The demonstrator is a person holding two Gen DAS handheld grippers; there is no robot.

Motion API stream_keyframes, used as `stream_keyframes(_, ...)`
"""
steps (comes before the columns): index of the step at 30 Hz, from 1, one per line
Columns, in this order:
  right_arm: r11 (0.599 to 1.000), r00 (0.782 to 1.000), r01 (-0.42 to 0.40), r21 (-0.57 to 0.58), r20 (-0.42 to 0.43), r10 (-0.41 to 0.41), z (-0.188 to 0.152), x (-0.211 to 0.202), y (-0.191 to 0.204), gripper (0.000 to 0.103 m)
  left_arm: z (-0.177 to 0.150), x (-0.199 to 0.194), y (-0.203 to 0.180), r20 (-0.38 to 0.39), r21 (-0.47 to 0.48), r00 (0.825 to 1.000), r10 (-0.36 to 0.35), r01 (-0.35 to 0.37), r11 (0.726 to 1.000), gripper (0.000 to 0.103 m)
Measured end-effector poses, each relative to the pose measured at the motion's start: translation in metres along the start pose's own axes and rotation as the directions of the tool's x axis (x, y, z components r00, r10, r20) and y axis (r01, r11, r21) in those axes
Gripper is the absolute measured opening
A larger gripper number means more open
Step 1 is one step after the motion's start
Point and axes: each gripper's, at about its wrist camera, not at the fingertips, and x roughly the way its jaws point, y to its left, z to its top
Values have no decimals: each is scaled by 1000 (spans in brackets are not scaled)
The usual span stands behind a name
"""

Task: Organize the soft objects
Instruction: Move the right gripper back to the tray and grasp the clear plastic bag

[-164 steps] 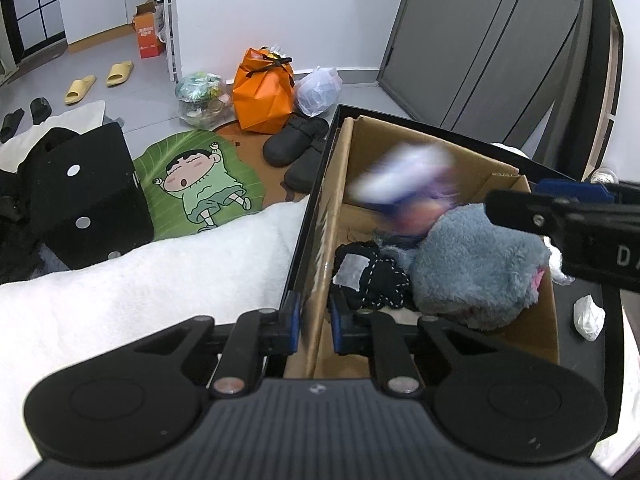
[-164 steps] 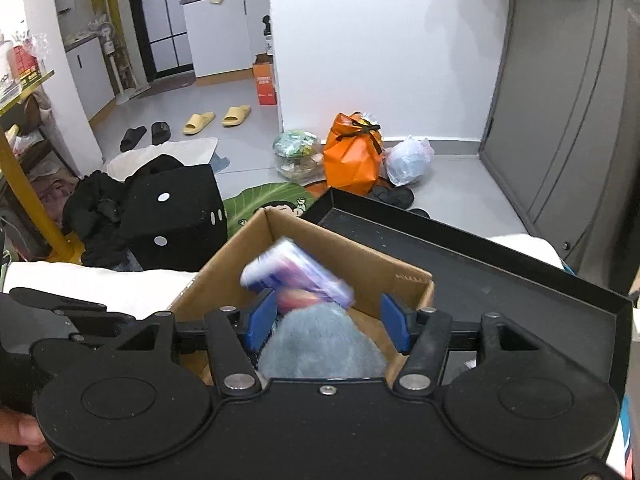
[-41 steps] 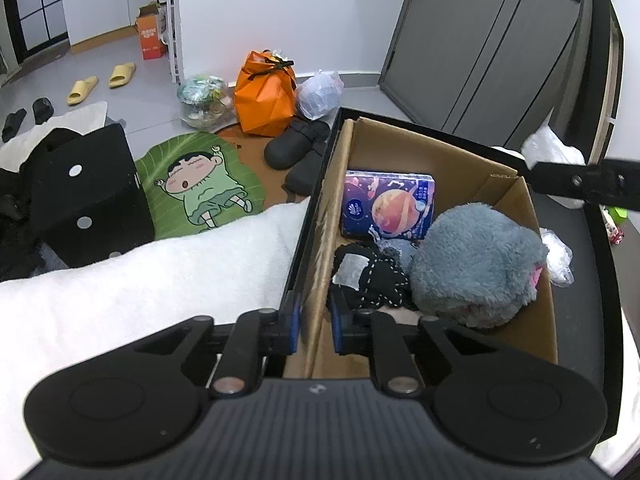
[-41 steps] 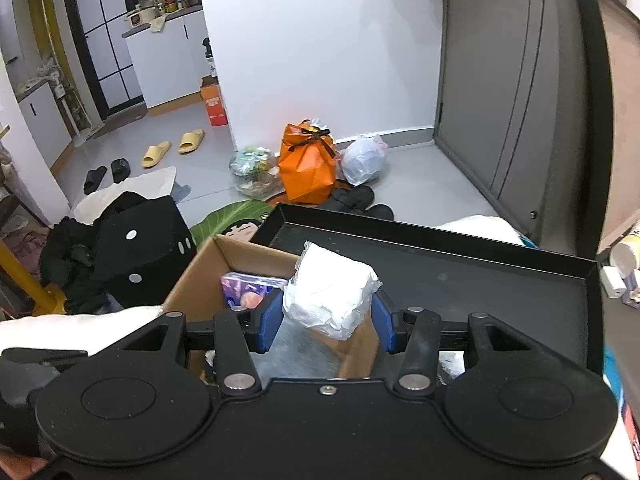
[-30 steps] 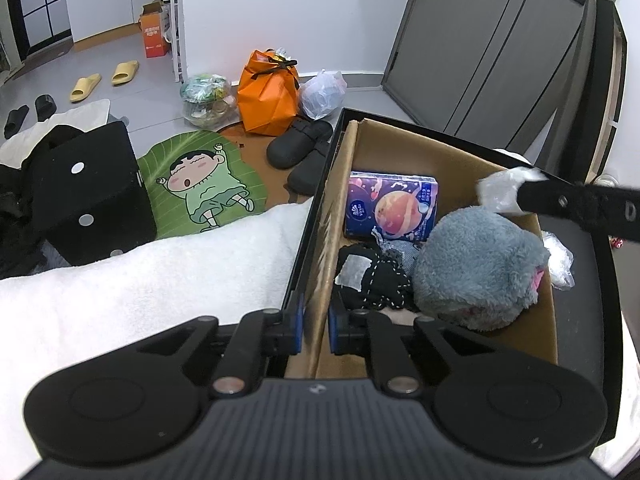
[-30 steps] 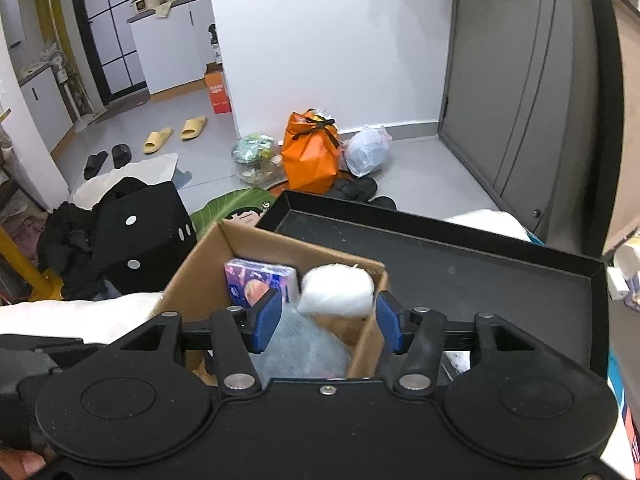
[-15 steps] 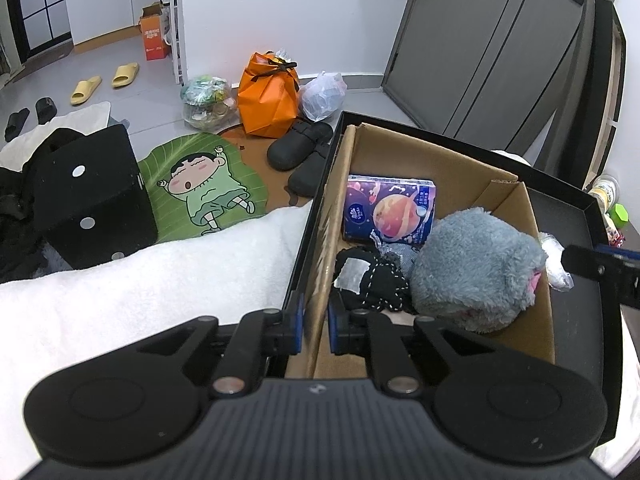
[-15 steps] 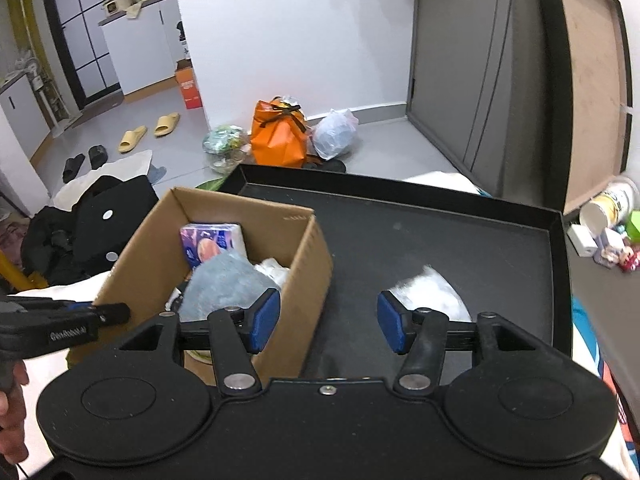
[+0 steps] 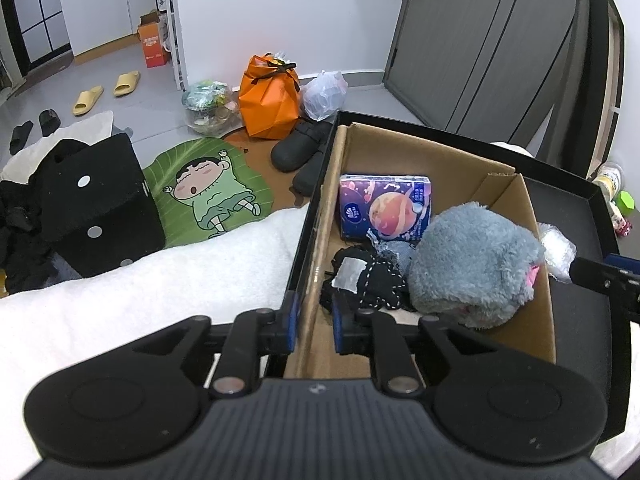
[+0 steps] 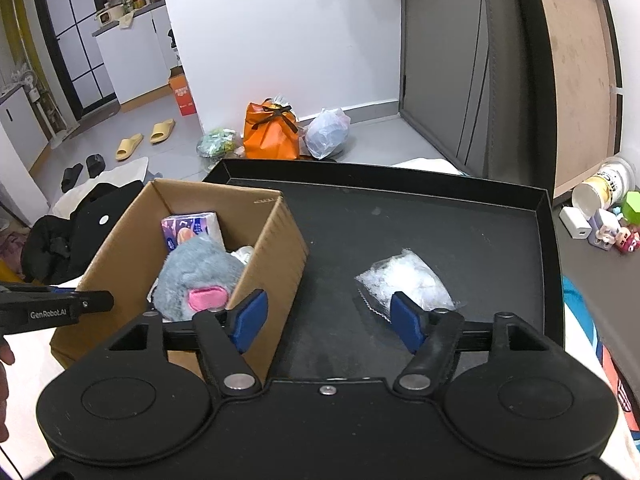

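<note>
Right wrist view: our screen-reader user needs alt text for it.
Open right gripper hovers over a black tray, a clear plastic packet just ahead. Left, a cardboard box holds a grey plush toy and tissue pack.

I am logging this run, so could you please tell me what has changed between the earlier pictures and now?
The tissue pack dropped into the cardboard box. The right gripper then carried a white wad over the box, let it go there, and swung right; it now sits open near the clear plastic packet on the black tray. The left gripper stayed clamped on the box wall; the grey plush did not move.
</note>
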Motion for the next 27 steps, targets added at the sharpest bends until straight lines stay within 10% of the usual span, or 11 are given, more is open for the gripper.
stream_keyframes(10,1000,1000,0,12,20,0,-8,8,-19,84,3,4,-15,-21,33,999,44,-43,999,54)
stream_keyframes(27,1000,1000,23,0,5,-23,-13,43,-54,90,7,13,-39,-45,92,994,97,-93,991,69)
